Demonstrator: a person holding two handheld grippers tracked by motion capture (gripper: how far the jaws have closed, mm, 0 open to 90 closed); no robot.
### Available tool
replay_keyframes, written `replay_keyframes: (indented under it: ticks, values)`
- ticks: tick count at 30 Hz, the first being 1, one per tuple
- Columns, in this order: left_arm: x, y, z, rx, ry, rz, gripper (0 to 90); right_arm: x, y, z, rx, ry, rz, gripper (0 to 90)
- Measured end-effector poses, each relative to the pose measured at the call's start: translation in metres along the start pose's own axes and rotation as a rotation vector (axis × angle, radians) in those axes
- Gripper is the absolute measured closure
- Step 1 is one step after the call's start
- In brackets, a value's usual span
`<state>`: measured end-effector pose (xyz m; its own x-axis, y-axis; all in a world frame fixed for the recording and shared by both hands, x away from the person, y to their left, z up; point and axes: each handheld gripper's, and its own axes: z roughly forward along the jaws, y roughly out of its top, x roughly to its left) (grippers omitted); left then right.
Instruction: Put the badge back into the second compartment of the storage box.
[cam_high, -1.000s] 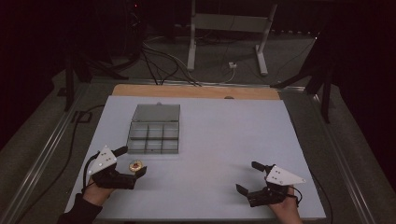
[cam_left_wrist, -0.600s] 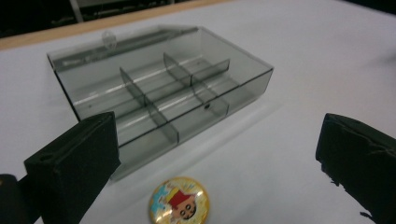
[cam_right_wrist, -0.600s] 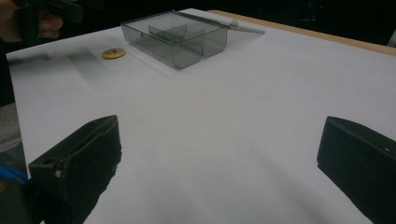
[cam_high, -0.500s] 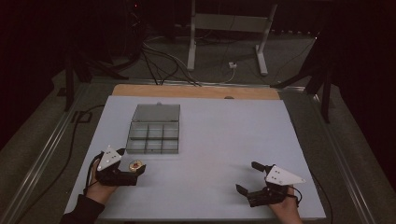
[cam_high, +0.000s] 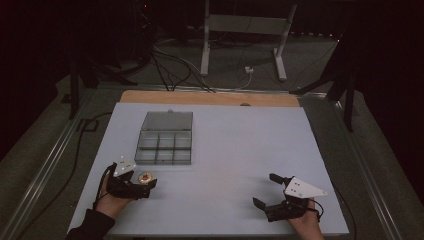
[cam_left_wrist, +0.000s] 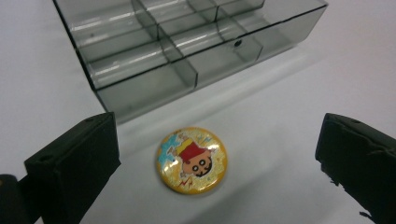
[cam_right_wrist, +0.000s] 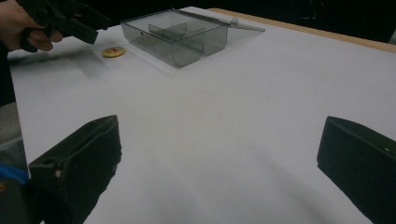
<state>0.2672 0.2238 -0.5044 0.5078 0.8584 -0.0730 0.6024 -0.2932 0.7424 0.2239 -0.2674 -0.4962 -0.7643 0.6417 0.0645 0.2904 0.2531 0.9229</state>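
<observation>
While nothing is held yet, the work in hand looks like the pick-up of the round badge (cam_high: 145, 177), probably bound for the compartment box (cam_high: 165, 141) beyond it.

From the high view, the left claw (cam_high: 145, 184) sits low at the near left of the table (cam_high: 235, 145) with its jaws parted, and the badge lies flat just ahead of its tips, between the claw and the box's near wall. The right claw (cam_high: 265, 192) rests well apart from all this, jaws spread and gripping nothing.

Along the left gripper view, the badge (cam_left_wrist: 191, 160) lies between the two black jaws, somewhat nearer the left one, touching neither; the box (cam_left_wrist: 187, 42) stands just beyond it, its near wall close to the badge's far edge. My guess is that the next move calls for lowering the tips to the tabletop and closing evenly on the rim, since so thin a disc could slip out

In the right gripper view, its own jaws stand wide over bare table, with the badge (cam_right_wrist: 113, 52), box (cam_right_wrist: 175, 35) and left claw (cam_right_wrist: 91, 29) far ahead to the left
</observation>
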Motion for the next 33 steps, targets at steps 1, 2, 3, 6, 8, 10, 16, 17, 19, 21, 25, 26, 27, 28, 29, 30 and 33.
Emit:
replay_keyframes:
  ticks: [1, 2, 3, 6, 8, 10, 16, 17, 19, 21, 25, 26, 27, 28, 29, 30, 33]
  values:
    - [0.000, 0.000, 0.001, 0.010, 0.006, -0.011, 0.6, 0.000, 0.000, 0.000, -0.001, 0.000, 0.001, 0.0]
    - [0.001, -0.001, 0.001, 0.018, 0.017, -0.017, 0.6, 0.000, 0.000, 0.000, 0.000, 0.000, 0.002, 0.0]
    - [0.001, -0.001, 0.002, 0.026, 0.015, -0.023, 0.6, 0.000, 0.000, 0.000, 0.001, 0.000, 0.001, 0.0]
    - [0.001, -0.001, 0.002, 0.038, 0.017, -0.036, 1.6, 0.000, 0.000, 0.000, 0.002, 0.000, 0.002, 0.0]
    - [0.000, -0.001, 0.003, 0.042, 0.018, -0.039, 1.6, -0.001, 0.000, 0.000, 0.003, 0.003, 0.006, 0.0]
    - [-0.002, 0.000, 0.004, 0.049, 0.020, -0.042, 1.6, 0.000, 0.000, 0.000, 0.004, 0.004, 0.004, 0.0]
    - [-0.004, -0.001, 0.007, 0.065, 0.033, -0.059, 4.7, 0.000, 0.000, 0.000, 0.003, 0.004, 0.002, 0.0]
    - [-0.003, -0.001, 0.007, 0.066, 0.032, -0.064, 5.2, -0.001, 0.000, 0.000, 0.002, 0.004, 0.006, 0.0]
    - [-0.003, -0.001, 0.008, 0.071, 0.032, -0.071, 5.5, 0.000, 0.000, 0.000, 0.002, 0.005, 0.004, 0.0]
    - [-0.003, -0.001, 0.009, 0.077, 0.035, -0.075, 6.8, 0.000, 0.000, 0.000, 0.003, 0.006, 0.004, 0.0]
    - [-0.003, -0.002, 0.011, 0.090, 0.053, -0.073, 12.7, 0.000, 0.000, 0.001, 0.003, 0.006, 0.003, 0.0]
    - [-0.003, -0.002, 0.012, 0.090, 0.061, -0.073, 14.8, 0.000, 0.000, 0.000, 0.002, 0.006, 0.003, 0.0]
    - [-0.003, -0.002, 0.013, 0.093, 0.068, -0.069, 16.5, 0.000, 0.000, 0.000, 0.001, 0.005, 0.004, 0.0]
    - [-0.004, -0.002, 0.013, 0.102, 0.073, -0.067, 16.5, 0.000, 0.000, 0.000, 0.001, 0.005, 0.004, 0.0]
    - [-0.004, -0.002, 0.014, 0.106, 0.082, -0.065, 17.2, 0.000, 0.000, 0.000, 0.000, 0.007, 0.008, 0.0]
    - [-0.005, -0.002, 0.015, 0.108, 0.092, -0.064, 19.2, 0.000, 0.000, 0.000, 0.001, 0.007, 0.007, 0.0]
    - [-0.004, -0.002, 0.016, 0.109, 0.115, -0.064, 23.8, 0.000, 0.000, 0.000, 0.001, 0.007, 0.005, 0.0]
